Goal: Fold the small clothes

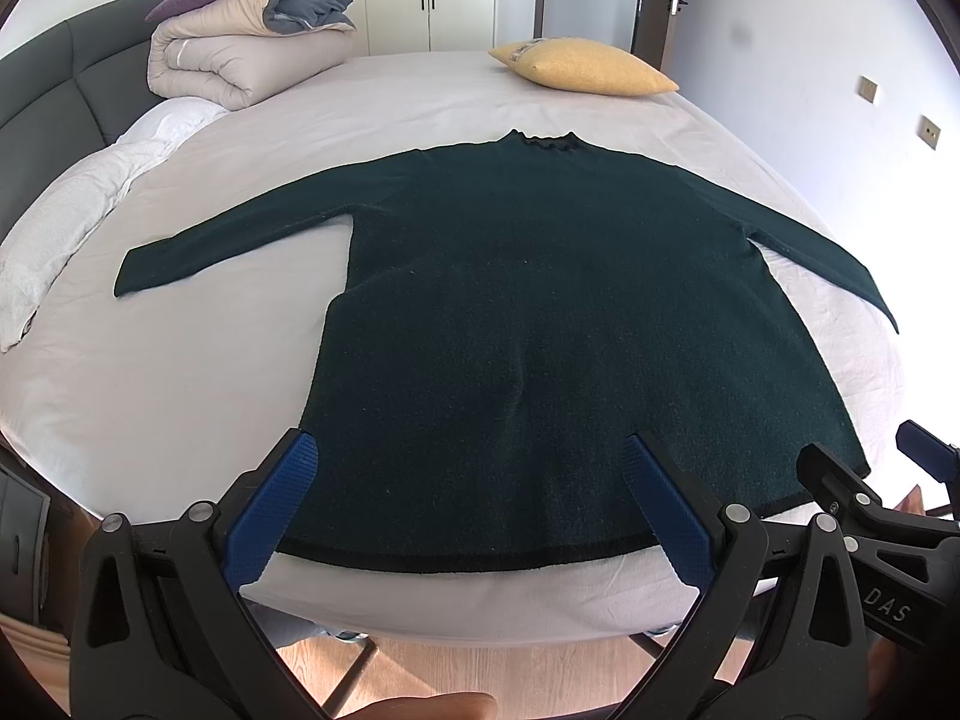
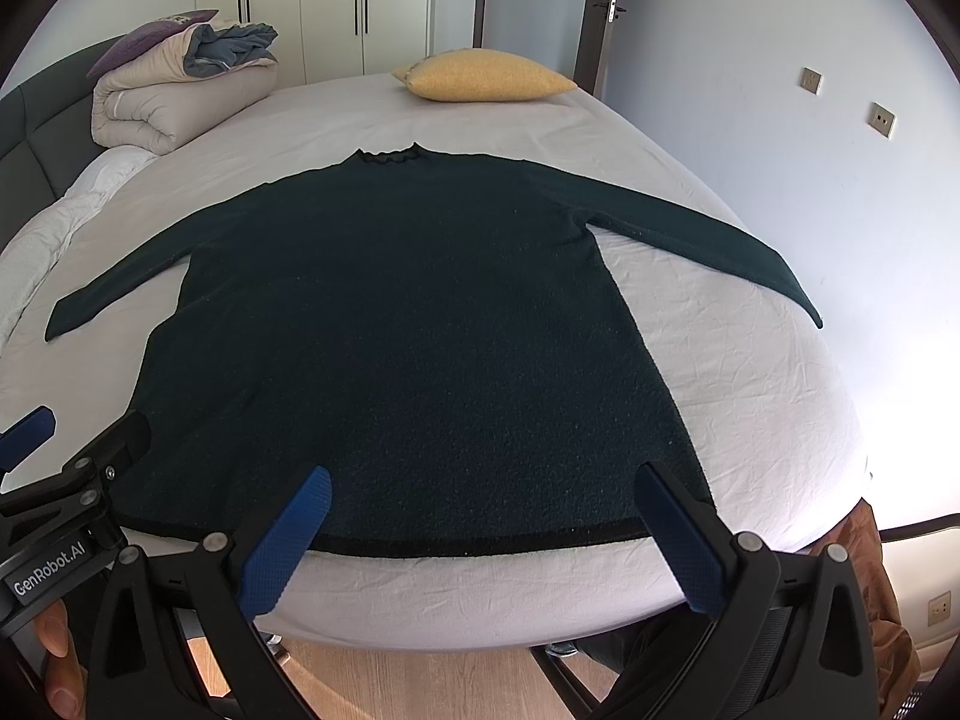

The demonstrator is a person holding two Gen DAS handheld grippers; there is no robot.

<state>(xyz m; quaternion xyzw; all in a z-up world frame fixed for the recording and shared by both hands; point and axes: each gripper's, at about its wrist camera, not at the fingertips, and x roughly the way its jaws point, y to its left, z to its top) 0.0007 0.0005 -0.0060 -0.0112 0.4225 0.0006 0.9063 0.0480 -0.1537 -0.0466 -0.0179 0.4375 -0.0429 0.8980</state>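
A dark green long-sleeved sweater (image 1: 540,312) (image 2: 390,330) lies flat on the white bed sheet (image 1: 180,372), face down or up I cannot tell, collar at the far end and both sleeves spread out. Its black-trimmed hem runs along the near bed edge. My left gripper (image 1: 471,450) hovers open above the hem's left half, holding nothing. My right gripper (image 2: 483,480) is open too, above the hem's right half, empty. Each gripper shows at the edge of the other's view: the right gripper (image 1: 864,468) and the left gripper (image 2: 84,426).
A yellow pillow (image 1: 585,66) (image 2: 486,75) lies at the far end of the bed. A folded beige duvet (image 1: 246,54) with a purple cushion sits at the far left by the grey headboard (image 1: 54,90). Wooden floor (image 1: 510,672) lies below the near bed edge.
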